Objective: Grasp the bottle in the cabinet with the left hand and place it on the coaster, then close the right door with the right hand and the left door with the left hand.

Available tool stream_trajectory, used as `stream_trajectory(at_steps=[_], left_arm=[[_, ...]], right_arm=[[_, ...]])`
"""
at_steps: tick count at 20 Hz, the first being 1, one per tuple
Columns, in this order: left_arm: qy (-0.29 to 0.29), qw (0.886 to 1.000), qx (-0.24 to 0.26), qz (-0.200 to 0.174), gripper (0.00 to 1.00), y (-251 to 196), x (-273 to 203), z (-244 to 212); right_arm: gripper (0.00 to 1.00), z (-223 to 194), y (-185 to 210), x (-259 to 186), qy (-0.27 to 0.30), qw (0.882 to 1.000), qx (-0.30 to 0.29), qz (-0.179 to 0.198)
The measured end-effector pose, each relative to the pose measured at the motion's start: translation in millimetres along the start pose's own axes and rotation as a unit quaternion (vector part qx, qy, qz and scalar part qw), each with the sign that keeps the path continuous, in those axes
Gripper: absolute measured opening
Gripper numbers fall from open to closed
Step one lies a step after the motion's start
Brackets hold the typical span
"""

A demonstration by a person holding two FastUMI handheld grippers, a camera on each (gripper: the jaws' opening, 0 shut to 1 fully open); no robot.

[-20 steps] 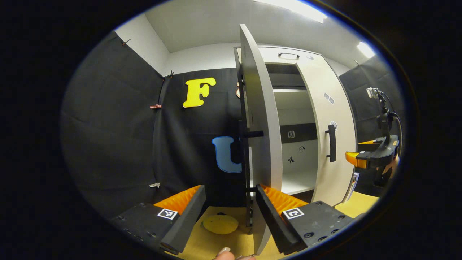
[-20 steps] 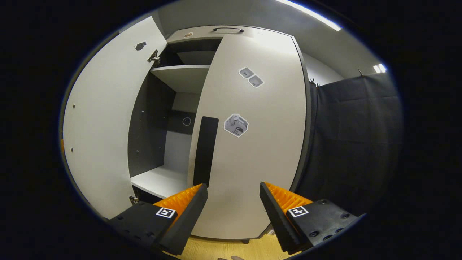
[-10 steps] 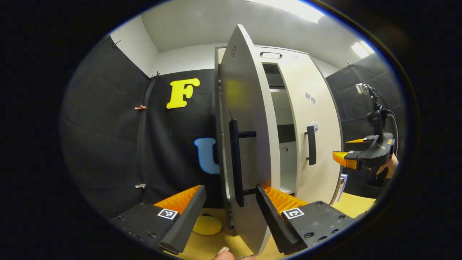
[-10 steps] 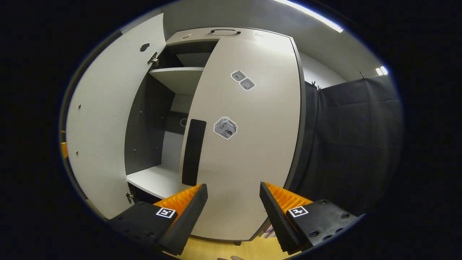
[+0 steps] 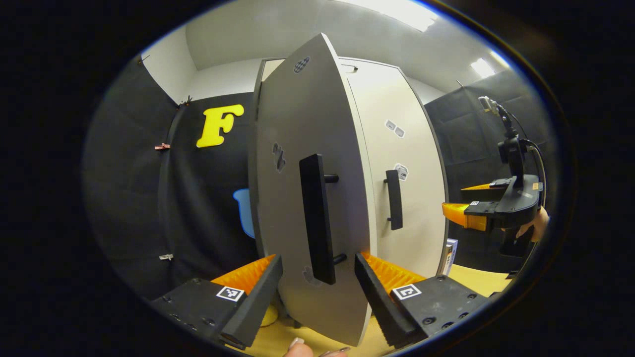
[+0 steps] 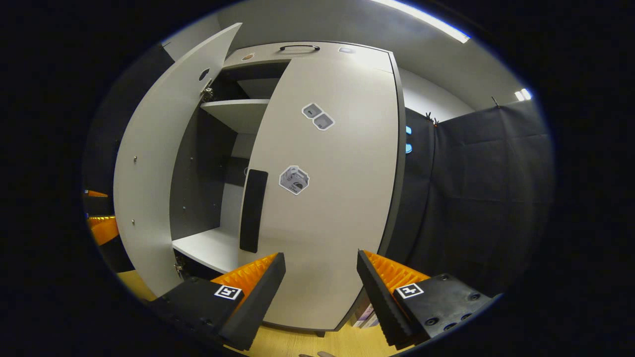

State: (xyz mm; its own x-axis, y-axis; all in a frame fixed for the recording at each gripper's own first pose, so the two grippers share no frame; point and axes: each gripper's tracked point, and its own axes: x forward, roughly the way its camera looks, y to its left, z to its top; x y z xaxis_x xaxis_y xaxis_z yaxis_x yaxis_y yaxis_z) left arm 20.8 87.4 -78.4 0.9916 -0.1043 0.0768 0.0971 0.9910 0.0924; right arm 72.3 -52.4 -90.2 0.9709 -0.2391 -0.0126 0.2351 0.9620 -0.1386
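The tall pale-grey left cabinet door (image 5: pixel 307 198) is being pushed shut by the spread-jawed left gripper (image 5: pixel 317 292), nothing being grasped.

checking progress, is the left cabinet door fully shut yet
No, the left door stands ajar, with a shelf visible behind it.

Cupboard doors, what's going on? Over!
Left gripper open at the left door. Door partly open. Right door shut, right gripper open before it. Nothing blocking.
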Motion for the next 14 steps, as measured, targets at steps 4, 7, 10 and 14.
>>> stream_trajectory(at_steps=[4, 7, 10, 14], left_arm=[[0.007, 1.000, -0.007, -0.001, 0.96, -1, 1, -3], [0.009, 1.000, -0.009, -0.004, 0.95, -3, 3, -4], [0.012, 1.000, -0.004, -0.007, 0.96, -4, 5, -5], [0.010, 1.000, -0.007, -0.017, 0.96, -10, 14, -6]], right_arm=[[0.96, 1, -5, -8, -0.001, 1.000, 0.004, -0.003], [0.96, 2, -5, -13, 0.001, 1.000, 0.008, -0.002], [0.96, 3, -2, -17, 0.003, 1.000, 0.011, -0.002], [0.96, 7, 3, -21, 0.005, 1.000, 0.013, -0.004]])
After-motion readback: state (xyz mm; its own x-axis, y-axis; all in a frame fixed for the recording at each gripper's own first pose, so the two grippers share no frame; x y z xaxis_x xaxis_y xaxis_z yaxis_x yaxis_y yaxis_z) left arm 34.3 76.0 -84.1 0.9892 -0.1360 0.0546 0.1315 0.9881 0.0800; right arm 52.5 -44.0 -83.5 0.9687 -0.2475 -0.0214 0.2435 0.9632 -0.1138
